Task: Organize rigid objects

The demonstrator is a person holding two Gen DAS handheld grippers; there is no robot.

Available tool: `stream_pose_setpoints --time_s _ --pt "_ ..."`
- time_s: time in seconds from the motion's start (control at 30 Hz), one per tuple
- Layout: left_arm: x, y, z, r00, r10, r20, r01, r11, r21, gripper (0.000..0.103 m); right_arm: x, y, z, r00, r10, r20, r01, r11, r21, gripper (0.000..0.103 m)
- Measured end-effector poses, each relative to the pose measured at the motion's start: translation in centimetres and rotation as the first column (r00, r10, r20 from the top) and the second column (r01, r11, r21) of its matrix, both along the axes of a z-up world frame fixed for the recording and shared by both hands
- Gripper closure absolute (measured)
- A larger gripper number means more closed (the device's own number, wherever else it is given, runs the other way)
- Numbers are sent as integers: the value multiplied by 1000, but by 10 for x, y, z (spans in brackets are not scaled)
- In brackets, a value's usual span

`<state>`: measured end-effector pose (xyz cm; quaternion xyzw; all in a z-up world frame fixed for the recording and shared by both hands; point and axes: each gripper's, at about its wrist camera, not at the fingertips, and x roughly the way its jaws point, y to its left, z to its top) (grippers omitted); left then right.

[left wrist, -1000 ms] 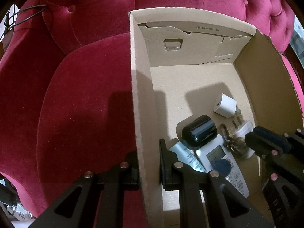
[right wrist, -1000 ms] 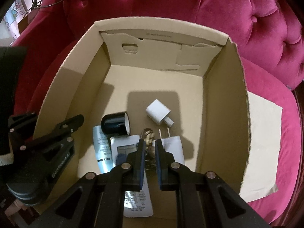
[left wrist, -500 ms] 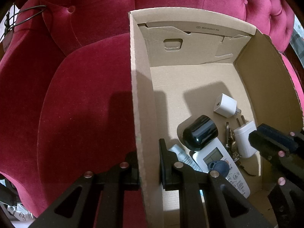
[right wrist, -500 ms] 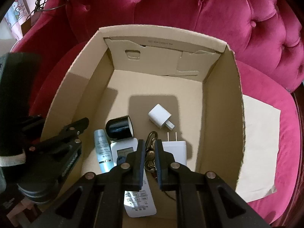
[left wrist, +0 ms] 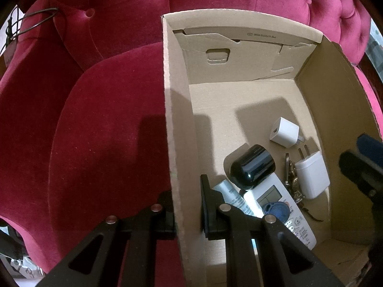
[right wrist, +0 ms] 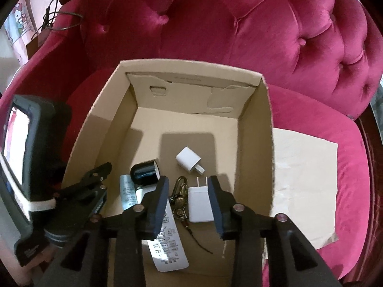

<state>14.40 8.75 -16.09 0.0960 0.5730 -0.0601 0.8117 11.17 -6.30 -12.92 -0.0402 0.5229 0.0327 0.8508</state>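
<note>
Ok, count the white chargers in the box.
2. A small cube charger lies mid-floor; a larger flat charger lies nearer, beside the keys, below the open right gripper. None seem hidden.

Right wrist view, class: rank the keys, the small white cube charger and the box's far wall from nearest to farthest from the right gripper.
1. Keys: between the open fingers of the right gripper, on the box floor.
2. Small white cube charger: farther in, mid-floor.
3. Far wall: at the back, against the sofa.
</note>
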Motion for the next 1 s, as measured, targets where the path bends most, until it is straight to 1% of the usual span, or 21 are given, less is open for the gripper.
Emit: stream_pose_setpoints --time_s 0.13,0.2,0.23,0.37,0.43,0.53,0.6,0.63,0.77,1.0 --pt "0 0 0 1000 4 3 -4 1000 2 87 -2 -6 7 1000 -15 18 15 1000 -13 56" --pt "-1 -1 0 1000 4 3 -4 1000 3 88 -4 -13 11 999 -36 28 36 999 -15 50" --pt "-1 -1 0 1000 5 3 -5 1000 3 88 -4 -15 12 999 -41 28 42 999 -14 49" --pt "-2 -2 0 1000 6 5 -6 1000 5 88 -9 -29 22 996 -75 49 76 997 -15 34" --pt "-1 -2 0 1000 8 5 -8 1000 3 88 -13 -36 27 994 -89 60 91 996 -20 31" --pt "-3 -2 0 1000 6 9 -6 1000 13 88 -18 -48 35 991 -116 73 118 993 -20 24" --pt "-3 -3 0 1000 7 10 -7 1000 15 88 -20 -56 40 988 -134 82 136 991 -16 17" --pt "-3 -3 0 1000 9 9 -9 1000 16 88 -21 -61 42 986 -145 83 146 989 -12 15" --pt "-3 -6 -1 1000 13 10 -13 1000 18 88 -24 -80 46 979 -183 84 185 983 -5 1" --pt "-3 -12 -1 1000 11 8 -11 999 33 87 -29 -105 42 974 -216 68 217 976 -3 0"
